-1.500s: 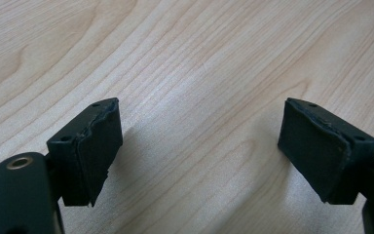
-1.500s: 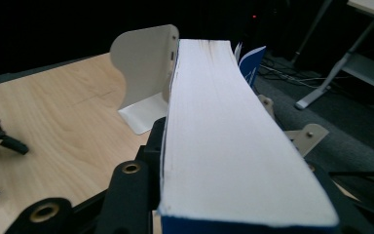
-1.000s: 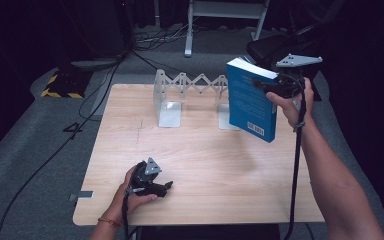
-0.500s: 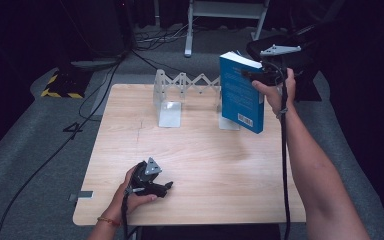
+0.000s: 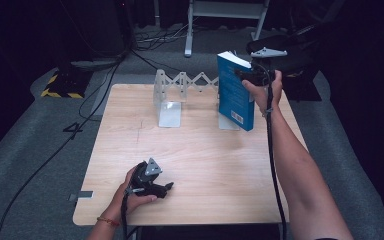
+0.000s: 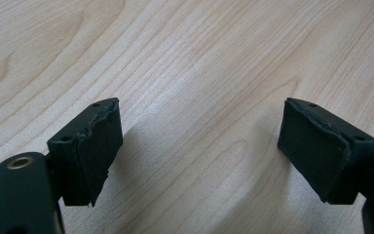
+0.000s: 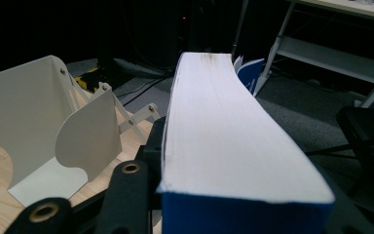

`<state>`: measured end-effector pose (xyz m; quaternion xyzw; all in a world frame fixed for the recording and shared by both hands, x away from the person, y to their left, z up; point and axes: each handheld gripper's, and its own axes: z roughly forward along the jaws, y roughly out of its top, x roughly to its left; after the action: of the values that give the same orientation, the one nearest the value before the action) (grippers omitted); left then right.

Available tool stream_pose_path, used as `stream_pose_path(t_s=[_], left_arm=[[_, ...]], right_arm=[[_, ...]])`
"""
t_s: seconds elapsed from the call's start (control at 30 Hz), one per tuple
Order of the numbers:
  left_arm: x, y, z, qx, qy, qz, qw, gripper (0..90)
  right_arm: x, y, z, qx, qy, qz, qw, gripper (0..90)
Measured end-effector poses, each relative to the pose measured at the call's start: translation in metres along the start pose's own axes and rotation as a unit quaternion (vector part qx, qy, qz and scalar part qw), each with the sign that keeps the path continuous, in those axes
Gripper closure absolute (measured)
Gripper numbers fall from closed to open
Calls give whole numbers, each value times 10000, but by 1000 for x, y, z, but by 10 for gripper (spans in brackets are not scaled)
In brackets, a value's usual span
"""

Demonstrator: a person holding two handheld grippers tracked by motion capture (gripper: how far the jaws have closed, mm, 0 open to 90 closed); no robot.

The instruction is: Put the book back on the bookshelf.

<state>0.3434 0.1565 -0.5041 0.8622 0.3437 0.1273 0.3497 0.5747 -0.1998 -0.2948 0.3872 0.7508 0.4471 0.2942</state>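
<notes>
High view shows the right gripper (image 5: 247, 76) with fingers clamped on the upright book (image 5: 235, 92), just above the rack (image 5: 180, 92) at the tabletop's (image 5: 195, 150) one o'clock. Lower it vertically between the plates. Left gripper (image 5: 162, 189) rests at seven o'clock, fingers apart, empty.

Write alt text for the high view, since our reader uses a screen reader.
The right gripper holds a blue book upright above the far right of a wooden table, by a white folding book rack. The left gripper rests open at the near left edge.
</notes>
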Motion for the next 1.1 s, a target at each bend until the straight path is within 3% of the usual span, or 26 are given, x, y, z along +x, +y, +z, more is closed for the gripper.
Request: stream_pose_path(t_s=[0.2,0.43,0.87,1.1], left_arm=[[0,0,0,0,-13,6,10000,167],[0,0,0,-7,-9,5,10000,167],[0,1,1,-12,10,40,10000,166],[0,1,1,-11,7,39,10000,166]], right_arm=[[1,-18,1,-187,26,-42,9998,611],[3,-38,-16,-361,81,-158,9992,607],[-3,-73,-41,-569,203,11,9982,601],[-2,-80,-47,-613,182,18,9980,593]])
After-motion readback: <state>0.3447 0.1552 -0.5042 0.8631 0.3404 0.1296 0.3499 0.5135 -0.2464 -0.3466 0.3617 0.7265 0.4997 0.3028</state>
